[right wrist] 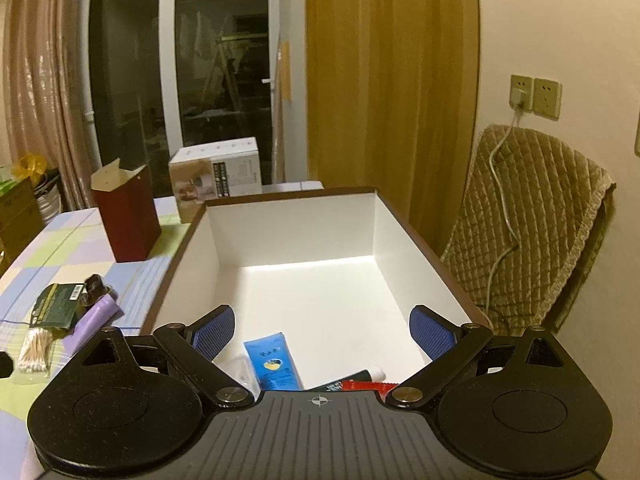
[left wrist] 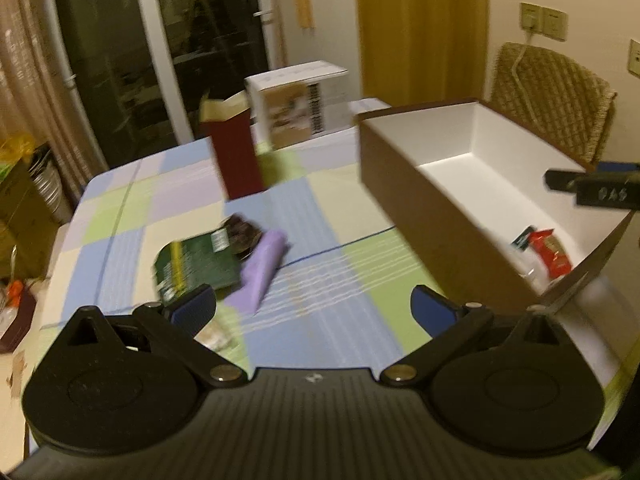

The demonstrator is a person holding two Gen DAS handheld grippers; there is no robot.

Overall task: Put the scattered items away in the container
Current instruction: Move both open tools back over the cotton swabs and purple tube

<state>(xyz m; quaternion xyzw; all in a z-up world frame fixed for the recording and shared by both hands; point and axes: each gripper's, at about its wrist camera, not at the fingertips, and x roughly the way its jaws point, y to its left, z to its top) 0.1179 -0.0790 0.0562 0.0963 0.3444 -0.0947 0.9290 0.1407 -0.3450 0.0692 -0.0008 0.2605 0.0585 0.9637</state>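
Brown on the outside and white within, an open cardboard container (right wrist: 296, 240) sits on a table (left wrist: 320, 208) covered with a checked cloth of pale blue, green, lilac and cream. Inside the container, at its near end, lie a blue tube (right wrist: 274, 362), a red packet (left wrist: 554, 254) and a clear plastic item that is hard to make out.

The right claw (right wrist: 324, 330) hangs above the near end of the container, its two blue-padded fingers spread wide with nothing between them. The left claw (left wrist: 314, 310) is over the open table, left of the container, and is likewise spread wide and holds nothing. The left wrist view is blurred.

Several items lie scattered on the cloth, left of the container. A dark green card package (left wrist: 198, 266) lies flat, just ahead of the left claw's left finger. A lilac roll (left wrist: 264, 270) rests against the package's right edge, and a small dark brown object (left wrist: 242, 230), too blurred to identify, sits just behind them. A clear bag of cotton swabs (right wrist: 36, 350) lies close to the green package, on the nearer side.

Farther back on the table stands a dark red carton (right wrist: 126, 216) with its top flaps open, and behind it a white printed box (right wrist: 216, 176). A quilted tan cloth (right wrist: 528, 232) is draped over a chair beyond the container, by the wall.
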